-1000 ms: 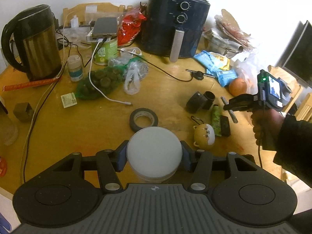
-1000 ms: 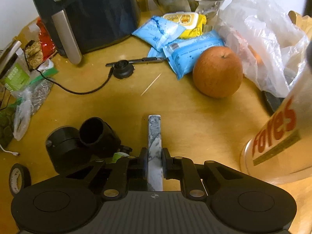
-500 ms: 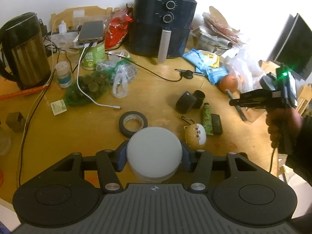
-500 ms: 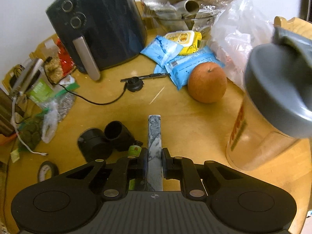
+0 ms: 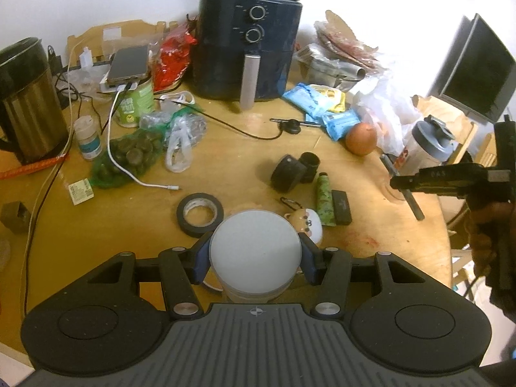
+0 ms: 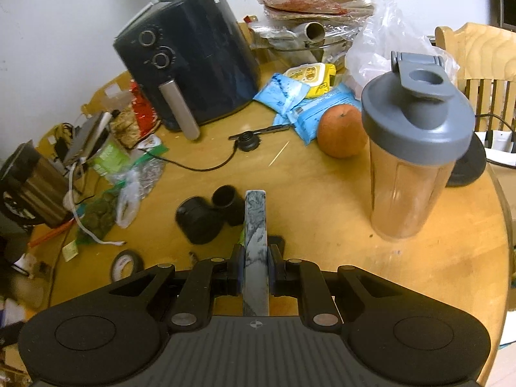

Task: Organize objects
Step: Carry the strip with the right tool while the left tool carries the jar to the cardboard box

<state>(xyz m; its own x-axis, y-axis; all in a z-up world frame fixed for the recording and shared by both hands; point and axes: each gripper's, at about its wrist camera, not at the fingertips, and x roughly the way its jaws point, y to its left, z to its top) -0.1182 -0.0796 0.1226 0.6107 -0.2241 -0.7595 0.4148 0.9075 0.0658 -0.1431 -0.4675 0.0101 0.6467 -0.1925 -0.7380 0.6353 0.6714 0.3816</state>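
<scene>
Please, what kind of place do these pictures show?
Probably a home kitchen or dining corner: a cluttered round wooden table carries an air fryer, an electric kettle, snack packets and a shaker bottle.

Black ribbed tool [image 5: 256, 259] with blue pads [image 5: 200, 258] and silver screws [image 5: 180, 308].

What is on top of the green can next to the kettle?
A phone lies flat on the green can, with a white cable plugged in. The can's top is hidden under it.
</scene>
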